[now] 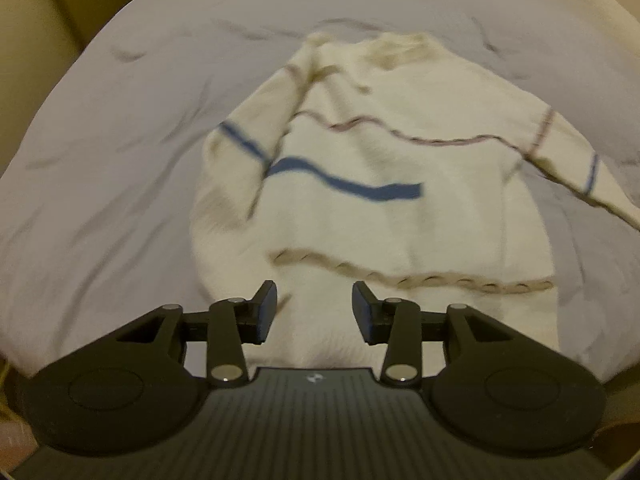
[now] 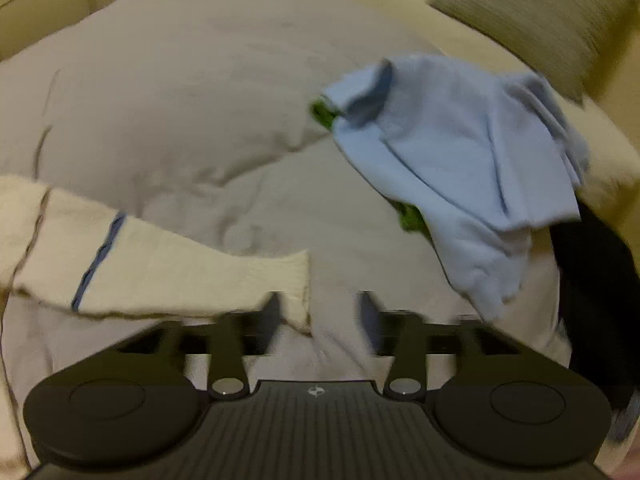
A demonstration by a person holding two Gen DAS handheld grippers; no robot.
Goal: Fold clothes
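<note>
Both grippers gape, holding nothing — left gripper [image 1: 314, 312] at frame bottom over the cream striped sweater's [image 1: 380, 200] hem; right gripper [image 2: 320, 316], blurred, seemingly beside its sleeve cuff [image 2: 298, 288].

Home bedroom: bed w/ wrinkled sheet [image 1: 120, 160], pillow [image 2: 540, 20], loose clothes pile [image 2: 460, 160] on it

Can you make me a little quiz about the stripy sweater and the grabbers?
1. True or false: the left gripper is squeezing the cream sweater.
2. The wide stripe across the sweater's chest is: A red, B blue, C green.
3. Which sweater part lies just ahead of the right gripper?

Key: 1 false, its jaws are open and empty. 2 B. 3 the sleeve cuff.
</note>
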